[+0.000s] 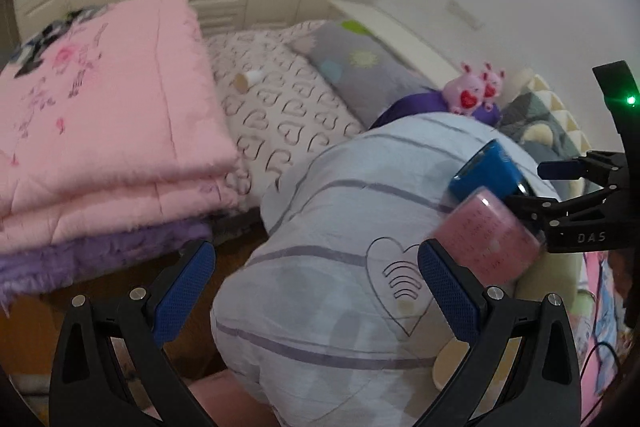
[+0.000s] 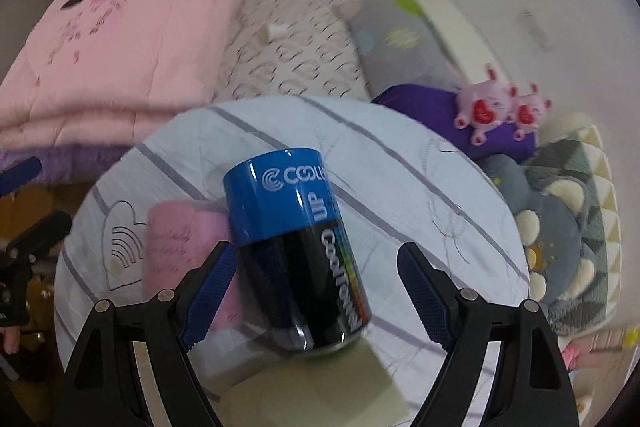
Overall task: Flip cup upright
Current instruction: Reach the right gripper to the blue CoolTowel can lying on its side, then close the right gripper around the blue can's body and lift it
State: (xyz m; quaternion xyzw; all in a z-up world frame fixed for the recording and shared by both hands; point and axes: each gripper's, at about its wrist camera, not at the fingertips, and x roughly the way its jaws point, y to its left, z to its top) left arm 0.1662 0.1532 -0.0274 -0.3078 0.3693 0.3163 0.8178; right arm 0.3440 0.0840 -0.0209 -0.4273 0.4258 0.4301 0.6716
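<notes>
A blue and black cup (image 2: 298,247) with white lettering lies tilted on the striped white pillow (image 2: 380,187). It sits between the open fingers of my right gripper (image 2: 316,291); its side is against the left pad, the right pad is apart from it. In the left wrist view the cup (image 1: 486,175) shows at the right with the right gripper (image 1: 560,195) around it. A pink cup (image 1: 490,239) lies beside it on the pillow (image 1: 340,247), also seen in the right wrist view (image 2: 180,247). My left gripper (image 1: 316,291) is open and empty above the pillow.
A folded pink quilt (image 1: 104,115) on a purple blanket (image 1: 80,255) lies at the left. A heart-print sheet (image 1: 280,107), a grey pillow (image 1: 360,67), a pink plush toy (image 1: 476,89) and a grey plush cushion (image 2: 560,227) lie behind. A pale pad (image 2: 316,391) lies below the cup.
</notes>
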